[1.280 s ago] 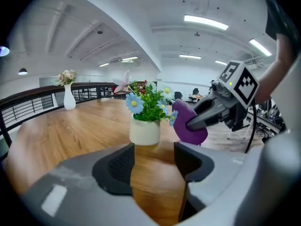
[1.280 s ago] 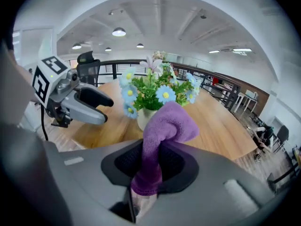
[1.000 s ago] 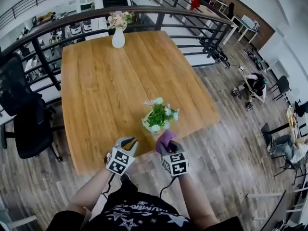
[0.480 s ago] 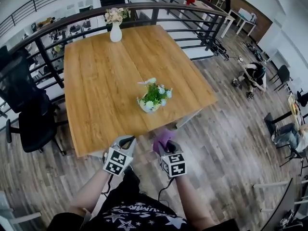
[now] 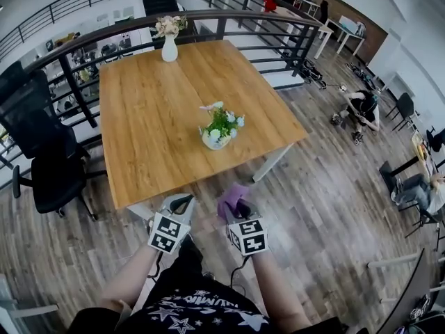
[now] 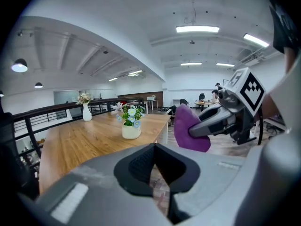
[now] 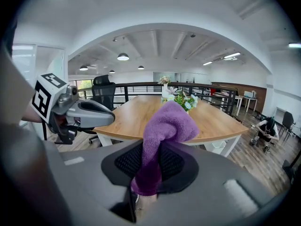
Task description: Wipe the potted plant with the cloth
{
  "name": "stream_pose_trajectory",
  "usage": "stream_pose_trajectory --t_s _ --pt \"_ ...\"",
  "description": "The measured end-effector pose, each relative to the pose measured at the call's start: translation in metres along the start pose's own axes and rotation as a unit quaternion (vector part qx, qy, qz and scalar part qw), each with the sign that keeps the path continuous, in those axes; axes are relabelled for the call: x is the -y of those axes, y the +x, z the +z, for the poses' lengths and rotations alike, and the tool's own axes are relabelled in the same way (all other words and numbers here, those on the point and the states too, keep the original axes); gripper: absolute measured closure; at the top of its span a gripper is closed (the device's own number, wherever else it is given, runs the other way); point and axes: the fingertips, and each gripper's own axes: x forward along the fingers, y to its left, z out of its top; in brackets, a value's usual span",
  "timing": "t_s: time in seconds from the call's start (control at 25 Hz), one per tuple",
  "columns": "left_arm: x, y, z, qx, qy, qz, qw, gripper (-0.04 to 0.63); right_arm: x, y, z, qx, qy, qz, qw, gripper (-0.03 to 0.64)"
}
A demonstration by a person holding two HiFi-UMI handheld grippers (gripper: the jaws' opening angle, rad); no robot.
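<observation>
A small potted plant (image 5: 219, 129) with white and blue flowers in a white pot stands on the wooden table (image 5: 146, 110), near its front right part; it also shows as the potted plant (image 6: 130, 123) and the potted plant (image 7: 184, 100). My right gripper (image 5: 233, 202) is shut on a purple cloth (image 7: 162, 135), which sticks up between its jaws; the cloth (image 5: 231, 199) hangs over the floor, short of the table's front edge. My left gripper (image 5: 183, 203) is shut and holds nothing. Both grippers are off the table, apart from the plant.
A white vase (image 5: 170, 47) with pale flowers stands at the table's far edge by a black railing (image 5: 229, 19). A black office chair (image 5: 42, 165) sits to the left. People sit on the lower floor at the right. Wooden floor lies under the grippers.
Both grippers have drawn back from the table's front edge toward me, so the plant lies farther off. The left gripper's jaws have closed from slightly apart. The cloth stays in the right gripper.
</observation>
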Motion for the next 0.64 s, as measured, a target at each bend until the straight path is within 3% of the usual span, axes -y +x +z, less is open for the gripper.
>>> stream_pose_trajectory --t_s 0.24,0.64 --pt "0.018 -0.029 0.003 0.007 0.01 0.012 0.9999 0.594 -0.019 -0.027 -0.01 0.001 -0.015 0.005 1.0 0.534" --pt "0.039 -0.068 -0.01 0.01 -0.011 0.035 0.9993 0.594 -0.041 -0.062 -0.026 0.011 -0.022 0.009 1.0 0.534"
